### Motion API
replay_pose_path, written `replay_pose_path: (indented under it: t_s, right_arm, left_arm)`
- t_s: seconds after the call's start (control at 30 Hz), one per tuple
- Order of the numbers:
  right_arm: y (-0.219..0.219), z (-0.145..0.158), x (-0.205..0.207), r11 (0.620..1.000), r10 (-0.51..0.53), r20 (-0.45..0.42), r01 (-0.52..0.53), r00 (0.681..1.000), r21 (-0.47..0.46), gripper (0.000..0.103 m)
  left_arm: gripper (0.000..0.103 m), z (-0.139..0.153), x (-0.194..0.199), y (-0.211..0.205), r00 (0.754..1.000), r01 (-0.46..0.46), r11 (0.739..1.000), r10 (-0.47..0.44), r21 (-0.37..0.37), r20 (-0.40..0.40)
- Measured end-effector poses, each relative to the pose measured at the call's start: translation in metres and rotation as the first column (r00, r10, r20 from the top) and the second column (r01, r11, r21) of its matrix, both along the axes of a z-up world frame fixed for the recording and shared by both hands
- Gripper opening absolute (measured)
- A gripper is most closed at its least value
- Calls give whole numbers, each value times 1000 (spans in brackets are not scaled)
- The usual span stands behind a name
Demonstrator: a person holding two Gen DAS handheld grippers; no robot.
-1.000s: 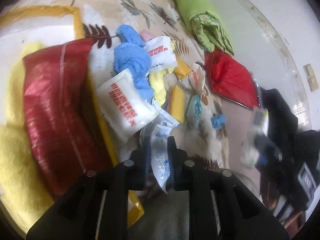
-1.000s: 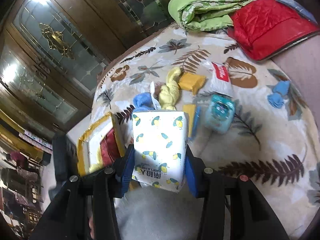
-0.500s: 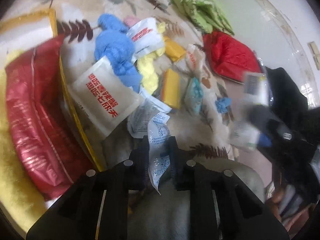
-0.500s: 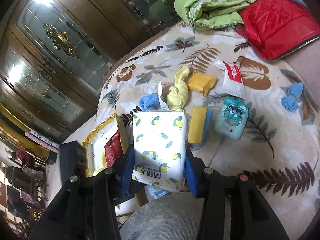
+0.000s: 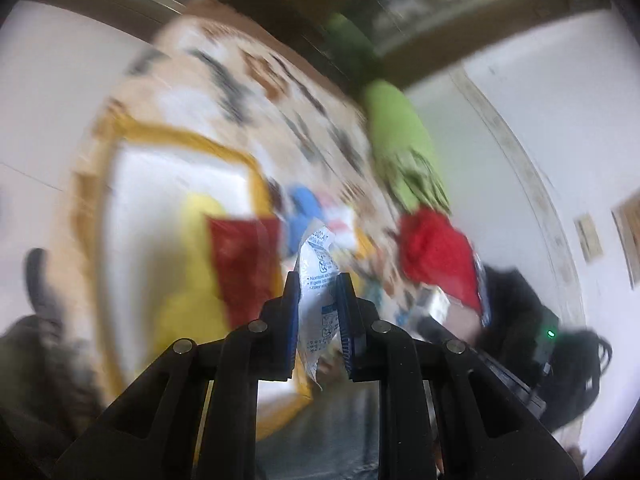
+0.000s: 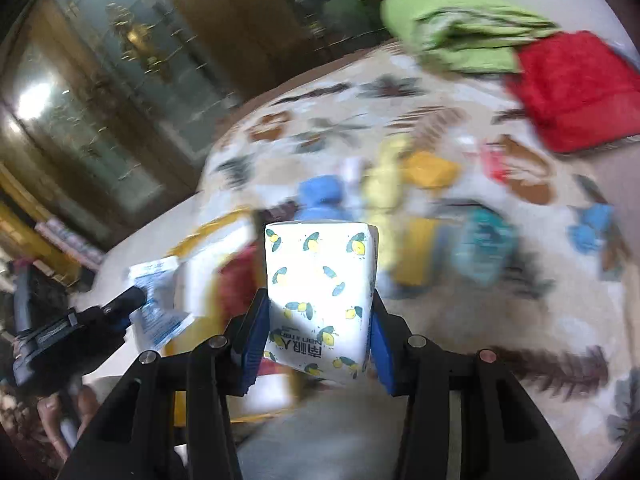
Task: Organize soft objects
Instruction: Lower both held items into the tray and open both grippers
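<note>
The left gripper (image 5: 316, 284) pinches a thin white sachet (image 5: 318, 276), its long axis running up out of the jaws, printed end uppermost, above the yellow-rimmed box (image 5: 240, 152) at the near edge of the bed (image 6: 520, 320). The right gripper (image 6: 320, 312) clamps a lemon-print tissue pack (image 6: 320, 280) upright, long axis along the fingers. The box appears to hold a red bag (image 5: 244, 264) and a yellow cloth (image 5: 192, 280) already; a blue cloth (image 6: 324, 196), yellow sponges (image 6: 430, 168) and a teal packet (image 6: 480, 248) lie loose mid-bed, so sorting seems partly done.
</note>
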State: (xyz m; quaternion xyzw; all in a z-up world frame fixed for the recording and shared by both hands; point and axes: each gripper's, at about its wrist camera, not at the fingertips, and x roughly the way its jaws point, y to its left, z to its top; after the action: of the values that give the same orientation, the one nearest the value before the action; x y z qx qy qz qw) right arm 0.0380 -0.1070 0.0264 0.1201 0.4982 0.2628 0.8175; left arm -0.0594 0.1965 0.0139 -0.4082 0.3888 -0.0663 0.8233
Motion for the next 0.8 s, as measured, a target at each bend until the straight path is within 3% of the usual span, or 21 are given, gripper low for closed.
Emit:
replay_pose_path:
  t_s: [0.1,0.2,0.3,0.37,0.4,0.47,0.6,0.67,0.7,0.8]
  right_arm:
    - [71,1,9,991,123,-34,-125,992,-46,46]
    - [136,-19,26,978,202,-79,-206,976,-47,46]
    - [171,-48,43,972,222,-90,-228,971,-53,46]
    - [179,-72,43,969,233,-60,-237,971,-67,46]
    - [177,-88,44,974,194,-106,-205,975,-95,46]
    - [176,-104,45,975,207,-117,-215,971,-60,46]
    - [184,-103,48,968,219,-82,-227,972,-103,48]
    - [185,-107,46,963,230,-72,-238,971,-130,48]
    - [186,-109,47,962,236,-80,-245,968,-124,48]
    - [177,-103,51,976,210,-92,-215,973,-39,51]
  left_arm:
    - [17,8,8,28,996,-66,990,72,126,-43]
    - [17,-2,23,49,992,-102,986,110,128,-58]
    - [17,-35,29,62,988,-126,980,138,153,-74]
    - [16,-57,25,67,984,-130,983,144,129,-102]
    - [16,-65,27,66,979,-133,983,150,128,-135]
    - [12,-67,33,62,982,-112,983,132,149,-132]
    - [12,-71,46,56,975,-109,979,139,171,-174]
    - [12,-75,49,52,962,-119,962,173,246,-209]
    - [12,-77,50,50,956,-123,953,189,276,-225]
    - [12,-77,45,49,955,-141,958,198,252,-221]
